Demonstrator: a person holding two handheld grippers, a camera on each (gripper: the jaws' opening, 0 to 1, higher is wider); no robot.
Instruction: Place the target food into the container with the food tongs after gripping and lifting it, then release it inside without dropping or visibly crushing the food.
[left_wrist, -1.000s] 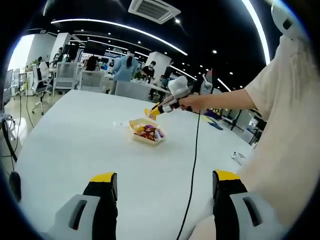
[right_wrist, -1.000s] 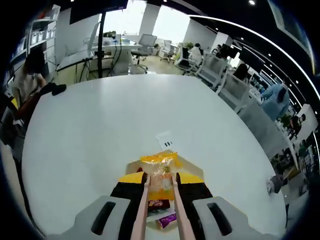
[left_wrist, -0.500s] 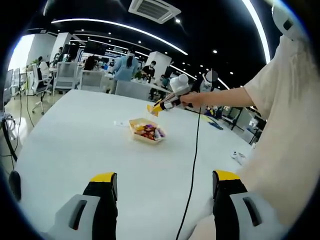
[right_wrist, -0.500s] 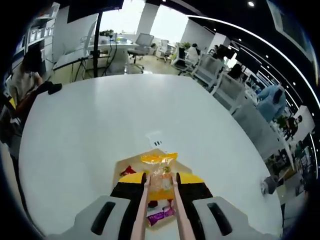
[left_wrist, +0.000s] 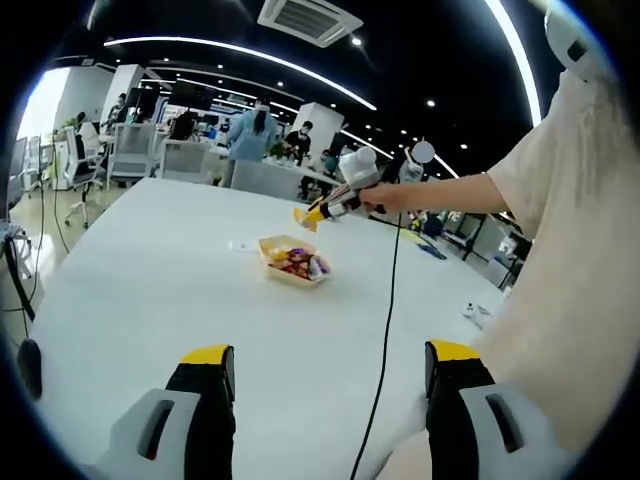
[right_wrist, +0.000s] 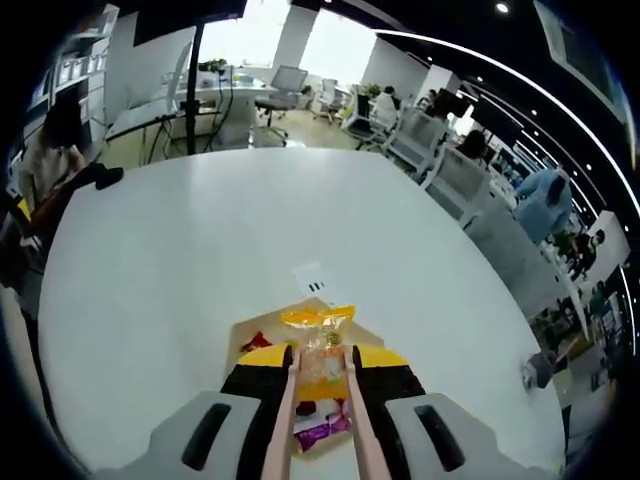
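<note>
Yellow tray (left_wrist: 292, 260) sits on the white table (left_wrist: 150, 300), holding an assortment of wrapped snacks in red, purple and orange. Small white card (right_wrist: 316, 287) lies just beyond it.

Left gripper (left_wrist: 330, 385): jaws wide apart, nothing between them, low over bare table.

Right gripper (right_wrist: 320, 385): closed on pink food tongs (right_wrist: 285, 420), whose tips pinch a yellow-orange snack packet (right_wrist: 320, 345). Packet hangs above the tray, long axis running forward along the tongs, crimped end pointing away.
</note>
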